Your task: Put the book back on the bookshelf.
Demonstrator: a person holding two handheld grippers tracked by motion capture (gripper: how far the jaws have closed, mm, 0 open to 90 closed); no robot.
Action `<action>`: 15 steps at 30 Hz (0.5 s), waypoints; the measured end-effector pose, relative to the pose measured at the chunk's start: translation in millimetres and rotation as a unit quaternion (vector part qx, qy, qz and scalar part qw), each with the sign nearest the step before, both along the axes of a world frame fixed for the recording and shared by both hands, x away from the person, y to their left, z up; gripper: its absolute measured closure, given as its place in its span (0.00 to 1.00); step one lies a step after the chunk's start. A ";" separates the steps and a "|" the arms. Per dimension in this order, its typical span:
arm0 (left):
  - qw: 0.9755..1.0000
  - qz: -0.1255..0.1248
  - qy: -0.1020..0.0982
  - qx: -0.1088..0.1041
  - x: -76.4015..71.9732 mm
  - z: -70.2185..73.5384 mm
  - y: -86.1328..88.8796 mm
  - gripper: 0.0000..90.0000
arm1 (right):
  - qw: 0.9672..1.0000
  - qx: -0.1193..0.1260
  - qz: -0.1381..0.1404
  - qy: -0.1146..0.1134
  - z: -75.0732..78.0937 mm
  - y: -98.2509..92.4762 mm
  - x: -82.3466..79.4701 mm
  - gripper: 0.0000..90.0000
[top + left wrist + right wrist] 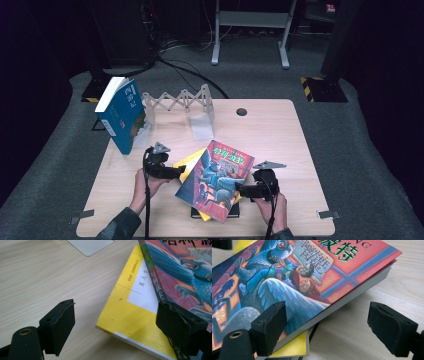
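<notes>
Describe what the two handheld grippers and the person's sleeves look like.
Both the left gripper and the right gripper are black, each topped by a grey three-cornered plate and trailing a black cable toward the person. Each has two blocky black jaws with rough-edged pads; a brass-coloured ringed hole sits near one jaw's base. The sleeves are dark green.

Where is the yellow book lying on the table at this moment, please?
In the high view the yellow book lies near the table's front middle, under the colourful illustrated book, beside the left tool.
</notes>
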State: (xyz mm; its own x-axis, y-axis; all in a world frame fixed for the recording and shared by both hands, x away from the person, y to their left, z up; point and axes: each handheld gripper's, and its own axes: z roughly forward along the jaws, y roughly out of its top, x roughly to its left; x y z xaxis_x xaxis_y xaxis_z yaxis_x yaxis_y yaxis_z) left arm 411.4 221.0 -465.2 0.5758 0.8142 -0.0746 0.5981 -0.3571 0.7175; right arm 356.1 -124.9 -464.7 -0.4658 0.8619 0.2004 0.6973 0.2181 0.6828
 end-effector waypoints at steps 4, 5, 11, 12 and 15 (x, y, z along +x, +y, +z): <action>1.000 -0.009 0.004 0.010 -1.5 -4.6 -7.7 0.17 | 1.000 0.012 0.008 0.005 0.0 1.2 1.6 0.25; 1.000 0.002 -0.002 0.011 -4.3 -7.7 -12.9 0.18 | 1.000 0.016 0.006 0.009 0.3 2.6 1.6 0.27; 1.000 0.000 0.012 0.004 -7.0 -10.1 -8.6 0.18 | 0.999 0.024 0.019 0.014 1.1 8.8 6.7 0.33; 1.000 -0.003 0.016 0.004 -7.4 -9.8 -7.9 0.18 | 0.999 0.021 0.023 0.013 1.2 8.8 7.9 0.34; 1.000 -0.005 0.022 0.003 -8.1 -10.0 -6.3 0.18 | 0.999 0.022 0.024 0.016 1.5 9.6 9.3 0.34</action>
